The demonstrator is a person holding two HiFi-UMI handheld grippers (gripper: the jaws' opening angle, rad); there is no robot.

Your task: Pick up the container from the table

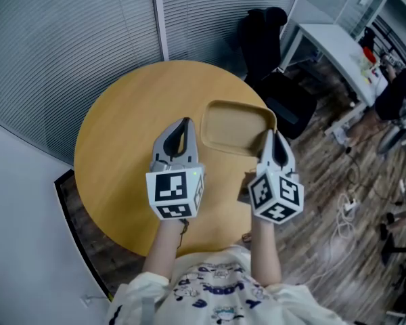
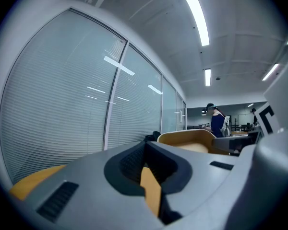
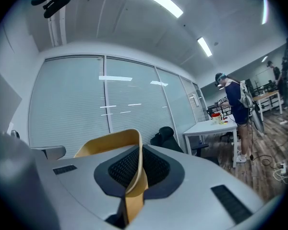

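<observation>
A tan, shallow container [image 1: 233,127] with rounded corners lies at the right edge of the round wooden table [image 1: 122,134]. My right gripper [image 1: 273,137] is shut on its right rim; in the right gripper view the thin tan wall [image 3: 108,143] runs between the jaws of the gripper [image 3: 137,162]. My left gripper [image 1: 185,122] hovers over the table just left of the container, apart from it. Its jaws [image 2: 146,159] are all but closed, with only a thin slit of table colour between them. From the left gripper view, the container [image 2: 192,139] shows to the right.
A black office chair [image 1: 271,39] stands behind the table, and a white desk [image 1: 338,46] stands at the back right. Blinds on a glass wall [image 1: 68,39] run behind and to the left. Cables [image 1: 345,208] lie on the wood floor. A person [image 3: 235,109] stands by the desk.
</observation>
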